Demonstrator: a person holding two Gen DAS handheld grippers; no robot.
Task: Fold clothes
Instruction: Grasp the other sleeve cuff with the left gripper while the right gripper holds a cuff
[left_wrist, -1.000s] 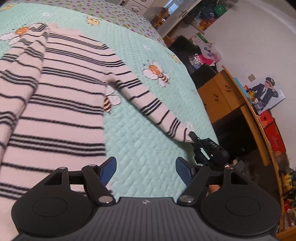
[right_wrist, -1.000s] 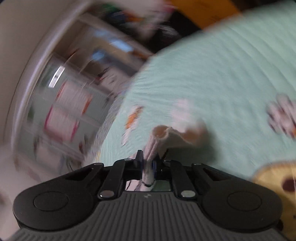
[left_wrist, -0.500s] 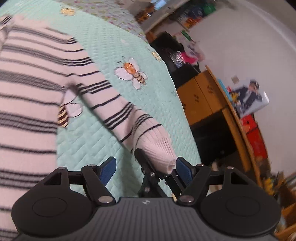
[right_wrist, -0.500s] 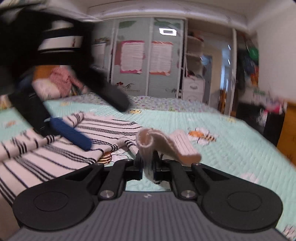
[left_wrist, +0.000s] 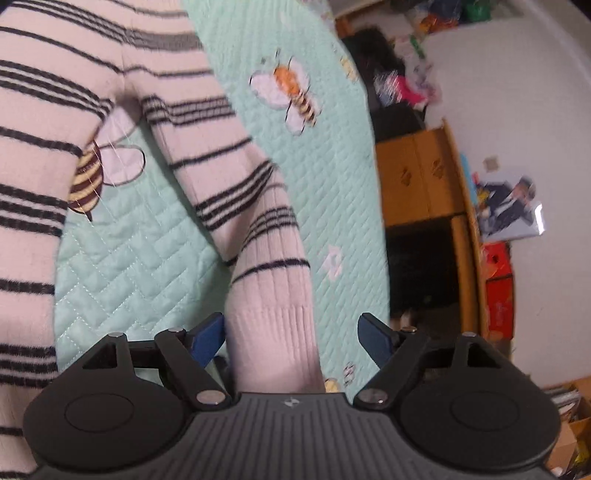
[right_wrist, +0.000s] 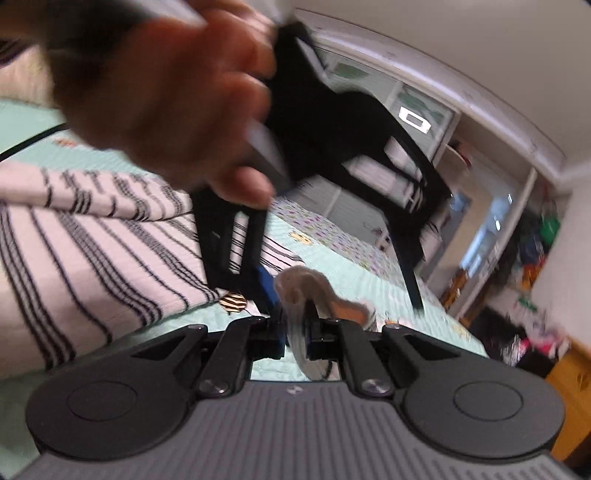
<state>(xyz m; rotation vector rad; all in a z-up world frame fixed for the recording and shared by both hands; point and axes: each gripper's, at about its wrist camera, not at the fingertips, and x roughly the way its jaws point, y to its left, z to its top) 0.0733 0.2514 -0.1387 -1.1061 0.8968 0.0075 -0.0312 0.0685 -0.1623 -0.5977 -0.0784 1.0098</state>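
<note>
Sweater sleeve (left_wrist: 269, 295) between the left gripper's (left_wrist: 291, 338) spread, just-widened jaws, cuff (right_wrist: 299, 295) pinched in the right gripper's (right_wrist: 295, 332).

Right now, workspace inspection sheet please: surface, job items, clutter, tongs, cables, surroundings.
Surface: mint quilted bedspread with bee prints.
Job's things: striped sweater spread flat; its sleeve lifted, cuff raised.
Clutter: nothing seen on the bed.
Tongs: left tongs open, jaws just widened, cuff between the pads, unpressed; right tongs shut on the cuff.
Cables: nothing seen.
Surroundings: wooden cabinet, red box, wardrobe; a hand holds the left tongs.
</note>
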